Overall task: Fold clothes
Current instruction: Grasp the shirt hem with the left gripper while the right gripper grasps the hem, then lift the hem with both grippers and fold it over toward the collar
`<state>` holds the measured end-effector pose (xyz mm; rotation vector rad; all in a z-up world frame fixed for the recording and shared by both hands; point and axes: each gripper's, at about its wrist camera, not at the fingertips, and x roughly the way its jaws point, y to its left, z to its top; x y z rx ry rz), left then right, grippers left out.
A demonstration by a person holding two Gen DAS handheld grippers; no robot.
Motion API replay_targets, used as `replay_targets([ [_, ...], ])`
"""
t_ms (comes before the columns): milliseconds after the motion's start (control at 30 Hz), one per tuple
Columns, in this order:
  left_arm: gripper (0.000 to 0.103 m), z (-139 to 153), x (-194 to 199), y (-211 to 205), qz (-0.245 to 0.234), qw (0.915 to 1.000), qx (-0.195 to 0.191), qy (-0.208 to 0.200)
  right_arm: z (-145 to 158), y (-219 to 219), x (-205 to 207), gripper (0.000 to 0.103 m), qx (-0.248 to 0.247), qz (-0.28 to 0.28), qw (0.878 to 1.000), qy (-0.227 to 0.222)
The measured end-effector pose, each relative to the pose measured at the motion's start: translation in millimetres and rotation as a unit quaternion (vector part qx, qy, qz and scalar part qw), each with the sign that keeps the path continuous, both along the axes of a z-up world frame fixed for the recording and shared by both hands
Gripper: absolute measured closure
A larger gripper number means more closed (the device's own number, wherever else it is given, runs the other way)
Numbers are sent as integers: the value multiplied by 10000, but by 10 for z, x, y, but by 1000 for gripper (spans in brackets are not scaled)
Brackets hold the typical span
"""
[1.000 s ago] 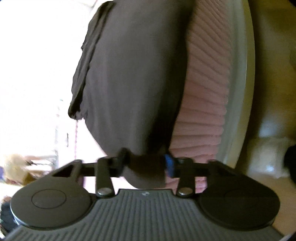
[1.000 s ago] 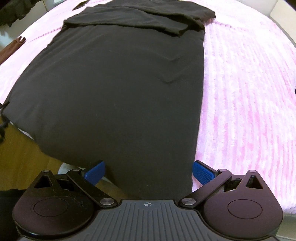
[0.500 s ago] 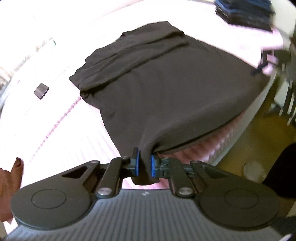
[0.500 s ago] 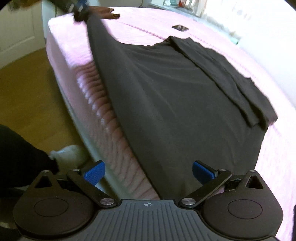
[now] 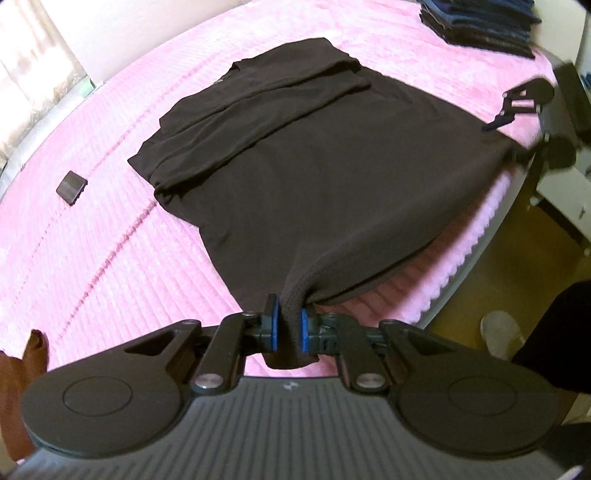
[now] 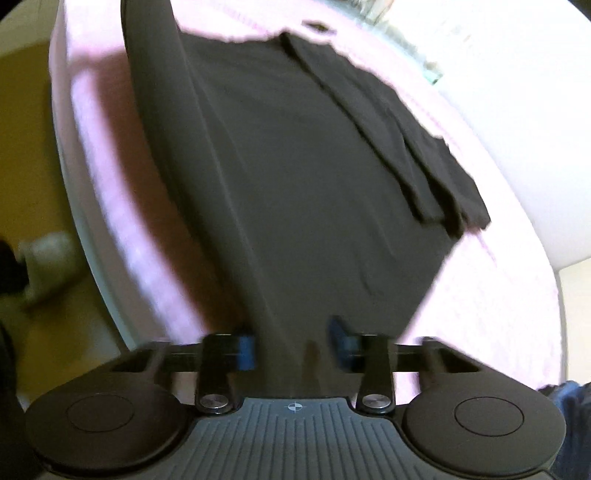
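A dark brown garment [image 5: 314, 177] lies flat on the pink bed, sleeves folded in at its far end, near hem hanging over the bed edge. My left gripper [image 5: 289, 328] is shut on one bunched corner of that hem. Across the hem, my right gripper [image 5: 517, 107] sits at the other corner. In the right wrist view the garment [image 6: 295, 184] runs away from my right gripper [image 6: 291, 349]. That view is blurred. Its blue pads [image 6: 245, 354] stand partly closed, a clear gap between them, with hem fabric lying in the gap.
The pink ribbed bedcover [image 5: 92, 258] carries a small dark flat object [image 5: 72, 183] and a stack of folded dark blue clothes [image 5: 480, 18]. A reddish-brown cloth [image 5: 14, 387] lies at the left. White furniture [image 5: 569, 199] and a person's socked foot [image 5: 502, 328] are on the wooden floor.
The left gripper kept its grip and lifted its corner slightly. The right gripper swung round to the other hem corner and its jaws narrowed around the fabric.
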<state>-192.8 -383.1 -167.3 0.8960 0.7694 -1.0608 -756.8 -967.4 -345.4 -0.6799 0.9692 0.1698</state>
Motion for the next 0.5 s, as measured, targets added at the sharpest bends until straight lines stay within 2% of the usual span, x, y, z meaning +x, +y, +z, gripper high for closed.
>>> replay_targets([
  [33, 95, -21, -10, -1, -54, 10000, 47, -27, 11, -82, 5, 99, 54, -36, 9999, 116],
  [100, 96, -61, -57, 11, -223, 9996, 160, -81, 90, -220, -36, 100, 338, -81, 9989, 328],
  [267, 98, -37, -378, 211, -967, 9940, 497, -110, 517, -153, -264, 100, 551, 375, 9958, 627],
  [367, 98, 72, -565, 404, -1020, 9931, 584, 42, 789, -36, -457, 100, 644, 522, 9933, 809],
  [500, 98, 211, -834, 698, -776, 9928, 748, 515, 1007, 70, -814, 100, 854, 521, 9855, 1373],
])
